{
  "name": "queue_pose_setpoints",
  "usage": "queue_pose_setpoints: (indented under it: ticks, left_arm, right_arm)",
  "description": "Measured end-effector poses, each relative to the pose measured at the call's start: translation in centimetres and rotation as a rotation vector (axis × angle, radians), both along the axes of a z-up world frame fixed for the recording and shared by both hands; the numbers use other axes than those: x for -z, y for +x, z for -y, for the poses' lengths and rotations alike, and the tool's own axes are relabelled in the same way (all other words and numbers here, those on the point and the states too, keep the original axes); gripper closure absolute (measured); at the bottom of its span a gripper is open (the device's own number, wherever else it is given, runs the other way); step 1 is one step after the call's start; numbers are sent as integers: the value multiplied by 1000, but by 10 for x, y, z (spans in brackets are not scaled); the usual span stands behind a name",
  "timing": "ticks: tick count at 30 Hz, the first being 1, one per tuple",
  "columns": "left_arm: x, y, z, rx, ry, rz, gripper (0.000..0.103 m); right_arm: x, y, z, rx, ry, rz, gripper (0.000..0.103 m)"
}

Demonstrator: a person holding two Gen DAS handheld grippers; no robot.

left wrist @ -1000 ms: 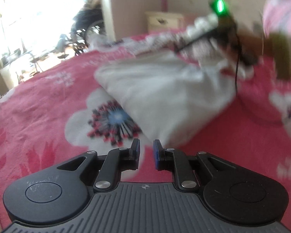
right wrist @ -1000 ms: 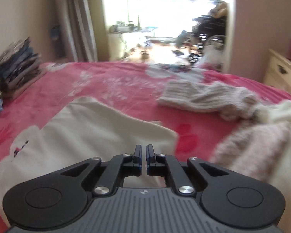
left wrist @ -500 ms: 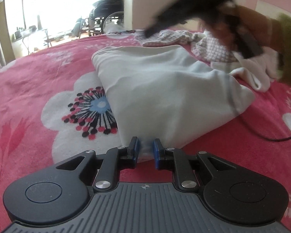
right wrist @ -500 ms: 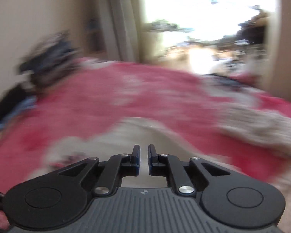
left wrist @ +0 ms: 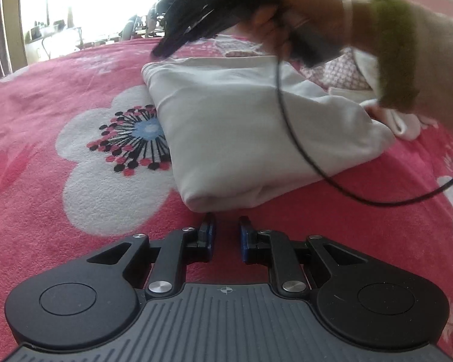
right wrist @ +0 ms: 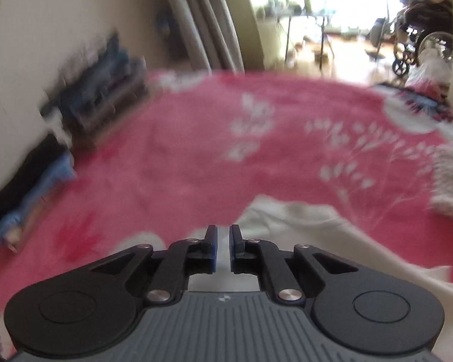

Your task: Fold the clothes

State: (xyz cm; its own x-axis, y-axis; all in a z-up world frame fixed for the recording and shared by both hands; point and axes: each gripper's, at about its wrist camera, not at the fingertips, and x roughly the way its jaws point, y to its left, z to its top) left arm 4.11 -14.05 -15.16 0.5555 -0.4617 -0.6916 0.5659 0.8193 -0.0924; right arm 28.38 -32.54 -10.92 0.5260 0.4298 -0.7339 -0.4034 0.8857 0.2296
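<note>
Both hand-held grippers nearly shut, empty; right one (right wrist: 223, 241) swung left over folded white garment (left wrist: 256, 132).

A pink blanket (left wrist: 60, 96) with a big white flower print (left wrist: 117, 163) covers the bed under me. Far across it, against the cream wall (right wrist: 45, 30), I see a blurred stack of dark and blue items (right wrist: 99, 90). Beige curtains (right wrist: 208, 30) hang beside a bright doorway, and beyond it stand a wheelchair (right wrist: 419, 39) and a small table (right wrist: 305, 18), washed out by daylight.
</note>
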Motion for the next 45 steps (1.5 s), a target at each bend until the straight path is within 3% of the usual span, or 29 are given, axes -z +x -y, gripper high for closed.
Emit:
queue_pose_setpoints:
  ticks: [2, 4, 5, 6, 9, 12, 14, 17, 20, 22, 23, 25, 27, 29, 32, 33, 36, 37, 39, 42, 43, 45]
  left_arm:
    - [-3, -1, -2, 21, 13, 3, 88]
    - [-9, -4, -5, 65, 30, 10, 87]
    - [-13, -5, -9, 92, 41, 16, 87]
    - [-19, -7, -17, 117, 51, 21, 87]
    - [-39, 1, -46, 143, 31, 16, 86]
    - [-61, 18, -63, 119, -4, 59, 82]
    - [-66, 33, -54, 110, -45, 74, 82]
    - [-58, 50, -15, 159, -74, 78, 81]
    - [-26, 56, 22, 212, 56, 75, 80]
    - [-23, 55, 29, 233, 91, 82, 80]
    - [-28, 55, 28, 241, 92, 86, 80]
    - [-41, 55, 26, 244, 76, 101, 80]
    - [-53, 55, 24, 244, 57, 119, 80]
    - [-52, 58, 33, 240, 56, 114, 80]
    - [-21, 60, 51, 243, 122, 78, 80]
    - [-16, 58, 53, 240, 135, 89, 80]
    - [-33, 54, 46, 216, 103, 76, 80]
    - [-42, 51, 41, 214, 82, 82, 80]
    - [-51, 45, 33, 217, 54, 74, 79]
    - [-28, 35, 34, 226, 94, 25, 78]
    - [-22, 30, 35, 234, 107, 59, 78]
    - [-14, 21, 37, 241, 127, 108, 78]
  right_arm:
    - [27, 26, -5, 74, -59, -9, 102]
    - [24, 39, 19, 221, 125, -75, 101]
    - [13, 33, 29, 270, 186, -75, 94]
    - [-1, 23, 39, 283, 199, -40, 94]
    - [-42, -23, 69, 275, 114, 45, 94]
    - [-62, -79, 100, 304, 46, 36, 94]
    - [-58, -106, 111, 331, -11, 15, 94]
    - [-28, -119, 128, 395, -54, -58, 94]
    - [20, -114, 141, 413, -150, -72, 103]
    - [2, -125, 152, 474, -80, -68, 103]
    - [-16, -139, 154, 495, -90, -28, 97]
    - [-52, -176, 149, 458, -101, 65, 97]
    - [-67, -204, 143, 411, -70, 67, 97]
    - [-56, -218, 134, 355, -33, 15, 97]
    - [3, -211, 119, 342, -107, -101, 103]
    - [18, -212, 118, 329, -104, -87, 103]
    - [-8, -227, 121, 371, -72, -63, 103]
    - [-19, -234, 121, 371, -72, -51, 97]
    - [-30, -253, 115, 315, -65, -33, 97]
    - [2, -259, 107, 305, -117, -109, 92]
    - [19, -258, 107, 318, -125, -134, 93]
    - [20, -260, 111, 344, -82, -122, 94]
